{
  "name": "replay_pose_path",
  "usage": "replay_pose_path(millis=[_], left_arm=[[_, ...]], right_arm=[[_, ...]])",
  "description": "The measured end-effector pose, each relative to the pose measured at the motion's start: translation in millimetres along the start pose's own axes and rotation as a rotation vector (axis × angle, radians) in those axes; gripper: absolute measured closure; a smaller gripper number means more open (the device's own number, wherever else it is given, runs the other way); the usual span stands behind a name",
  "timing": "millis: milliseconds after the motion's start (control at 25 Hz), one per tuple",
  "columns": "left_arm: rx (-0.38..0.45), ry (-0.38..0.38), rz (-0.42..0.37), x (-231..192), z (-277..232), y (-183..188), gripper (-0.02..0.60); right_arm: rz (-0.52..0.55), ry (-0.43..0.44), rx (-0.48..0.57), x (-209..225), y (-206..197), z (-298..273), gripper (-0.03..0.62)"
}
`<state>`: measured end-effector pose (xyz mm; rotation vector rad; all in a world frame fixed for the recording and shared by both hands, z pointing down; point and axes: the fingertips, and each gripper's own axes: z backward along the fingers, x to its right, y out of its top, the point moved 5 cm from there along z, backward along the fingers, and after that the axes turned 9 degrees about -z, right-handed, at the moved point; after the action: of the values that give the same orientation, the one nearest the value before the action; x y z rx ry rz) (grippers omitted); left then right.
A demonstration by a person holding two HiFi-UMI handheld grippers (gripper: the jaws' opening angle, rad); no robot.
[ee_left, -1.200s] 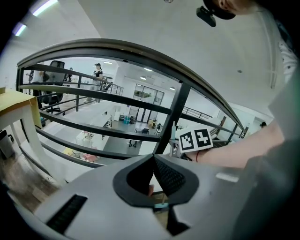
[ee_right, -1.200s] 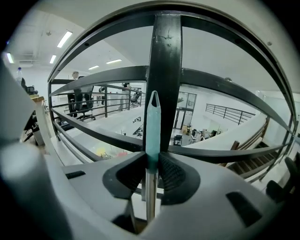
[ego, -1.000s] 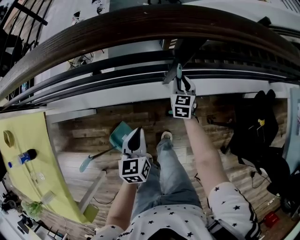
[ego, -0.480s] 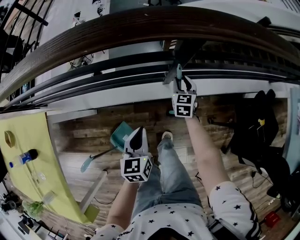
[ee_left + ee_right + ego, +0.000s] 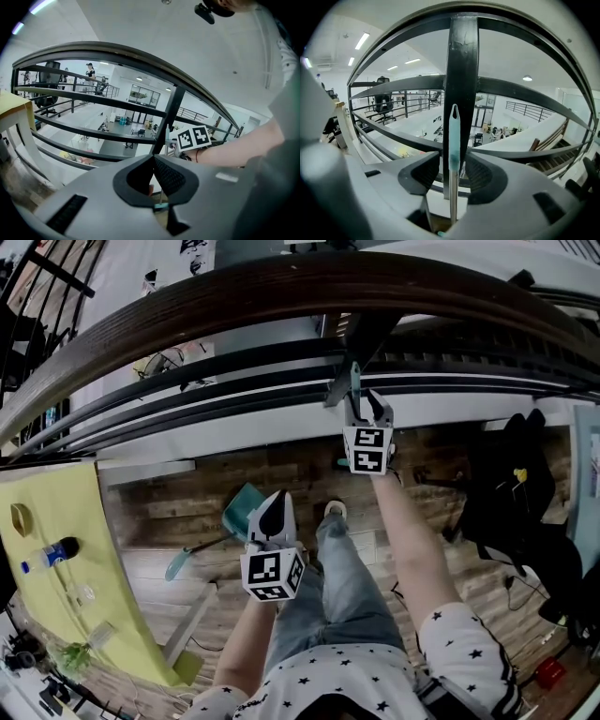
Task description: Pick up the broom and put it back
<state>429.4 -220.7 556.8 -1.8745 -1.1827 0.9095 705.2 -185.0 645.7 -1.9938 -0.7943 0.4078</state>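
The broom's thin metal handle with its teal tip (image 5: 453,140) stands upright against the black railing post (image 5: 461,61). My right gripper (image 5: 453,174) has the handle between its jaws, which are opening, and a gap shows on each side of the handle. In the head view the teal tip (image 5: 355,381) pokes up above the right gripper (image 5: 363,407) at the railing. My left gripper (image 5: 270,509) hangs lower and to the left with its jaws together on nothing (image 5: 153,161).
A teal dustpan (image 5: 242,510) with a long handle lies on the wooden floor below the left gripper. A thick wooden top rail (image 5: 234,296) and black bars run across ahead. A yellow table (image 5: 66,615) with a bottle (image 5: 47,554) is at left, dark bags (image 5: 511,493) at right.
Both grippers stay where they were. The view has shifted only slightly, and the broom handle still stands at the post.
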Motion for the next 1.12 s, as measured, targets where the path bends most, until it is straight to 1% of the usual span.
replay_pose_path(millis=[320,560,760,960,1120], left_arm=[[0.011,-0.025,-0.033,6,36,1,0.569],[0.024,-0.041,-0.054,9,71,0,0.569],[0.034,-0.055,-0.067,16,106,-3,0.571],[0.047,-0.072,-0.078,23,140,-5,0.570],[0.055,-0.087,-0.093,30,166,-6,0.569]], right_arm=[[-0.059,0.020,0.063,-17,7,66,0.439],[-0.061,0.020,0.102,-39,12,131,0.506],[-0.048,0.002,0.133,-56,10,190,0.563],[-0.078,0.001,0.167,-74,11,247,0.592],[-0.091,0.010,0.153,-87,7,289,0.600]])
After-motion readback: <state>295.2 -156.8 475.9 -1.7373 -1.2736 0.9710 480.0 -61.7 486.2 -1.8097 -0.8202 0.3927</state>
